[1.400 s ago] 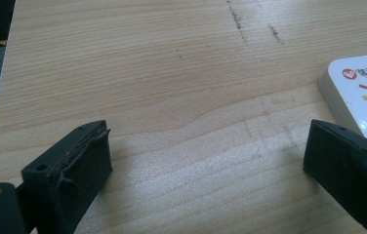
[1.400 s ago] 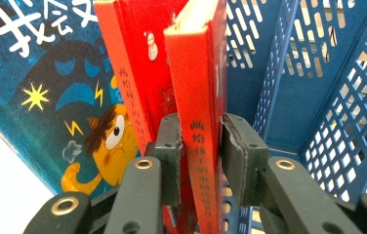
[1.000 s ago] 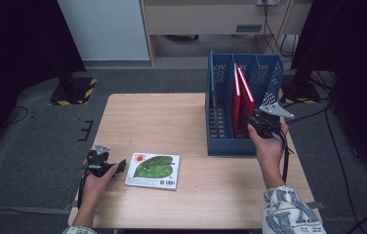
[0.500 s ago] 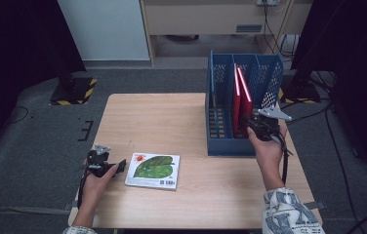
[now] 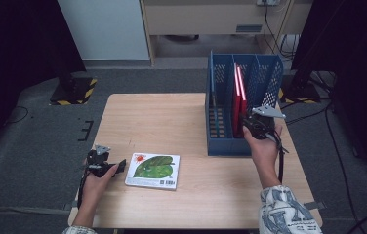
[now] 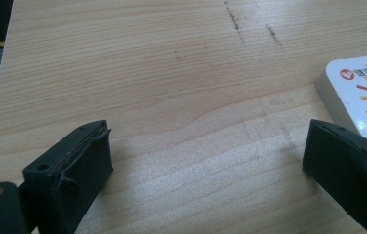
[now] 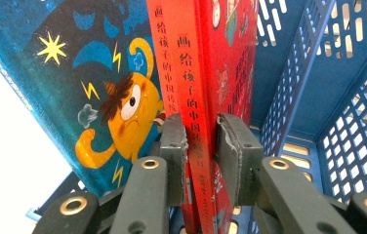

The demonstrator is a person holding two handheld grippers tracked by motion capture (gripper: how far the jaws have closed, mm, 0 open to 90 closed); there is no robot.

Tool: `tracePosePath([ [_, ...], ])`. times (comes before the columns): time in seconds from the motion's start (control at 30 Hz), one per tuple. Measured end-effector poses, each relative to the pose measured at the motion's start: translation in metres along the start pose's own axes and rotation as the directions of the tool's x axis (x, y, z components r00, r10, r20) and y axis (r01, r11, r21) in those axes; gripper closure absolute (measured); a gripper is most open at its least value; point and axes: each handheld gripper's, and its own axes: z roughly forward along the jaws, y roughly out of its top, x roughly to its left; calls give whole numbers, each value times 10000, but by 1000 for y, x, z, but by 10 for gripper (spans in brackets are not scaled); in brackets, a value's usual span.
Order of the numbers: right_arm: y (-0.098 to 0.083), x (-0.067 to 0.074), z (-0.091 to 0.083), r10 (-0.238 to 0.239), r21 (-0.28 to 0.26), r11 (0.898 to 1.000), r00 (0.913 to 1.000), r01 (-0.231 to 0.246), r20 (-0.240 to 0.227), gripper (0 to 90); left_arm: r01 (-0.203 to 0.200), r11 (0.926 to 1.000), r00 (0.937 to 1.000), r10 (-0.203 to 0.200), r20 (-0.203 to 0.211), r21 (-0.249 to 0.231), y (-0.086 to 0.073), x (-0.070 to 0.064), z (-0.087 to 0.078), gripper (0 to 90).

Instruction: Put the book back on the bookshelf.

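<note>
right claw [image 7: 201, 146] pinches a red book [image 7: 191, 73] standing in the blue bin [image 5: 269, 73], mid right of the high view, w/ a blue book [image 7: 98, 87] beside it. left claw [image 6: 206, 161] is spread wide, lower left, near a green book [image 5: 153, 169] flat on the tabletop [image 5: 162, 117].

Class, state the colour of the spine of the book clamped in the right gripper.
Red spine with black characters, seen best in the right gripper view.
</note>
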Motion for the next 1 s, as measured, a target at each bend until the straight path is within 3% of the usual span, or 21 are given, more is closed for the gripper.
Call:
tracePosePath([
  [0.8,10,-5,15,189,249,9995,9998,-191,108,737,-33,10000,10000,33,42,-10,0,0,0,33],
  [1.0,7,-6,11,253,228,9994,9997,-253,11,732,-41,10000,10000,41,55,-14,0,0,0,33],
])
